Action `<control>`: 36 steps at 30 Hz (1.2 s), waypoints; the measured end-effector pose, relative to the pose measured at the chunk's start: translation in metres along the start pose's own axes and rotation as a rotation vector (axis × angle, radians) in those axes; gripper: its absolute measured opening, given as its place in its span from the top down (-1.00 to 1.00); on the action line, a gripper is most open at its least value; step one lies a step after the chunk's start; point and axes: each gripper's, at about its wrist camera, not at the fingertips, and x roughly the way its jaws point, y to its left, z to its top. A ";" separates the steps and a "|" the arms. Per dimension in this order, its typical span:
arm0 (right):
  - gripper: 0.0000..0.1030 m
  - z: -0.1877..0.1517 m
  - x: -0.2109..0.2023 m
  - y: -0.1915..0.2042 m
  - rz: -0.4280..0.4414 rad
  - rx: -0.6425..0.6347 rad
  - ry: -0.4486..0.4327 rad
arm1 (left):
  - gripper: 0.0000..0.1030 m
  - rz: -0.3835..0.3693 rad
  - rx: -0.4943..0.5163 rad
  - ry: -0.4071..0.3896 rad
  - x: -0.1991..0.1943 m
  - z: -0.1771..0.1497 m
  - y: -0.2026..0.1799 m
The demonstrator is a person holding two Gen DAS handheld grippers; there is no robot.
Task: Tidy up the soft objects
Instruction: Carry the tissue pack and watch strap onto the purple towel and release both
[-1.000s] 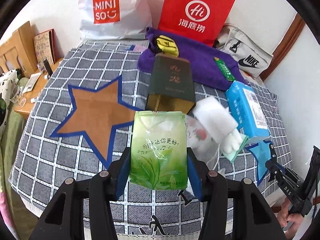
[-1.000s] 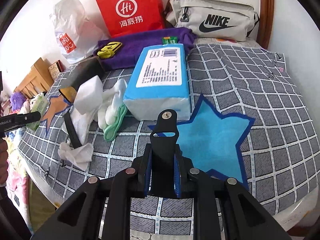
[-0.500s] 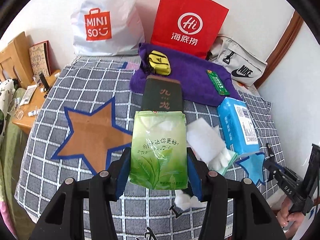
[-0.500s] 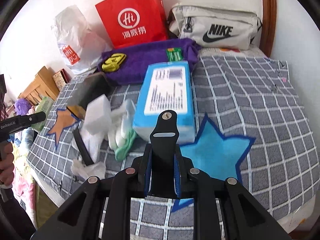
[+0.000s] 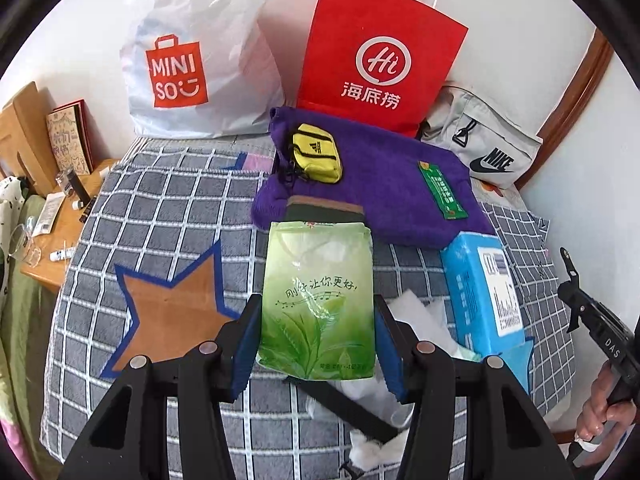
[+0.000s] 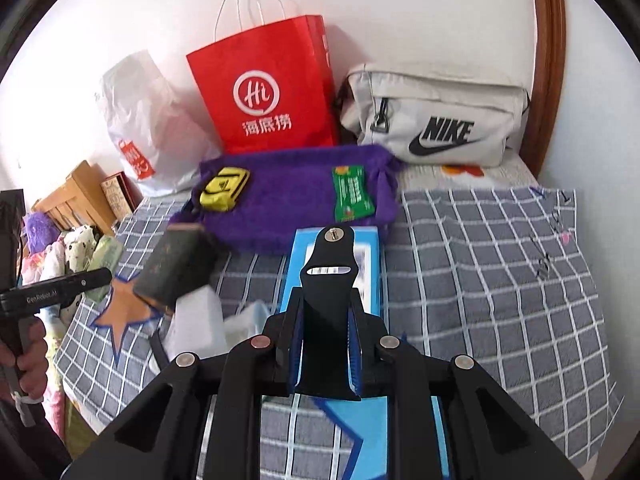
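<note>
Left gripper (image 5: 316, 344): pinching a green tissue pack (image 5: 318, 300) by its sides, holding it above the checked blanket (image 5: 168, 208).
Right gripper (image 6: 322, 340): jaws squeezing a black strap piece (image 6: 326, 280), which is standing upright between them.
Just beyond: a blue tissue pack (image 5: 482, 292) is lying beside white crumpled tissues (image 5: 416, 312); an orange star (image 5: 172, 312) is sitting to the left.
Further: a purple towel (image 5: 384, 196) is carrying a yellow pouch (image 5: 316, 156) and a green packet (image 5: 442, 190).
Farthest: a red paper bag (image 5: 380, 56), a white Miniso bag (image 5: 192, 60) and a Nike bag (image 6: 436, 120) are leaning against the wall.
</note>
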 end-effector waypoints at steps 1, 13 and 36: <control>0.62 0.005 0.002 0.000 -0.003 0.000 -0.004 | 0.03 0.001 0.002 -0.001 0.001 0.003 -0.001; 0.62 0.049 0.030 0.003 0.020 -0.005 -0.017 | 0.03 -0.015 -0.007 -0.004 0.020 0.043 -0.001; 0.62 0.116 0.147 -0.006 0.042 -0.017 0.072 | 0.03 -0.015 -0.007 0.067 0.121 0.117 -0.005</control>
